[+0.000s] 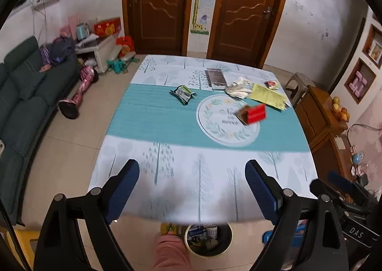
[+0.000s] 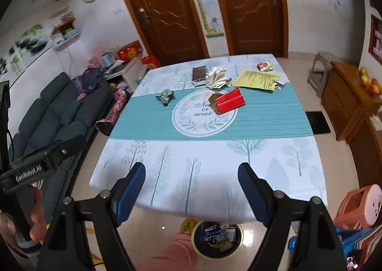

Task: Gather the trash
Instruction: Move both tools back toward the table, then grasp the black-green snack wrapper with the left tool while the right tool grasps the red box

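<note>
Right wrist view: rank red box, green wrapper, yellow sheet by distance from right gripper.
From the right gripper:
1. red box, on the round print, centre.
2. green wrapper, left on the teal band.
3. yellow sheet, far right.

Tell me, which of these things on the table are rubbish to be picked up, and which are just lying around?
Likely rubbish:
- crumpled green foil wrapper
- torn red cardboard box
- crumpled white paper wad
- small red-and-green sweet wrapper
- round waste bin on the floor, where it goes

Probably just lying about:
- yellow printed paper sheet
- flat brown rectangular box
- dark green sofa
</note>
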A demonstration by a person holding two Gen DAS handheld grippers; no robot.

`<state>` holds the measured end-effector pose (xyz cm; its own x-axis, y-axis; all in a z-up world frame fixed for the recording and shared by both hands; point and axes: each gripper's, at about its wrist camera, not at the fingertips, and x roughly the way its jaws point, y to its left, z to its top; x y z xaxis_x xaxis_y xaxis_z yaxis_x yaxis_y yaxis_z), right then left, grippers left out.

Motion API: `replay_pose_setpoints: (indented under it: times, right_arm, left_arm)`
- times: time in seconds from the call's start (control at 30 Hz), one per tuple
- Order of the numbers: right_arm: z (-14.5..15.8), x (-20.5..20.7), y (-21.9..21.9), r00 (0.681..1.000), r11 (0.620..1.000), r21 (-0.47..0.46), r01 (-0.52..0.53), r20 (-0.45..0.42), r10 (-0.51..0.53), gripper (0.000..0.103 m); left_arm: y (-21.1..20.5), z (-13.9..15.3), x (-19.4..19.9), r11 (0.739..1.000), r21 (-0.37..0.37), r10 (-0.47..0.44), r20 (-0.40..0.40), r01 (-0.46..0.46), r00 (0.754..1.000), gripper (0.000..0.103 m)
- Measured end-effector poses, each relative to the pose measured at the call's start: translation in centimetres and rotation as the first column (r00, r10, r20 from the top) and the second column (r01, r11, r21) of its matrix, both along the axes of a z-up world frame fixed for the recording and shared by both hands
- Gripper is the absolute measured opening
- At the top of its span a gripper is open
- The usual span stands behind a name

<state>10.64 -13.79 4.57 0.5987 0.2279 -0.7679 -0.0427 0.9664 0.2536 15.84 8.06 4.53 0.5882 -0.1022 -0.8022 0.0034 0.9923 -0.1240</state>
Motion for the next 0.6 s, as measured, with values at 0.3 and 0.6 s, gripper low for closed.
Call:
replay_pose_setpoints:
  times: [0.3,0.6]
  right_arm:
    - [-4.4,14.5,-1.8,0.947,0.956,0.085,0.281,-0.188,-0.262,0.08]
    - [-11.3,27.0,-3.8,0.802,0.858,-0.023,0.514,-0.341,-0.49,0.08]
  left_arm:
    - [4.5,-6.3,19.2,0.992,-0.124,-0.025,-0.182,0.002,0.983,0.089]
    - [4.5,-15.1,32.6,0.992,-0.124,-0.012,-0.382,-0.038,0.924,0.089]
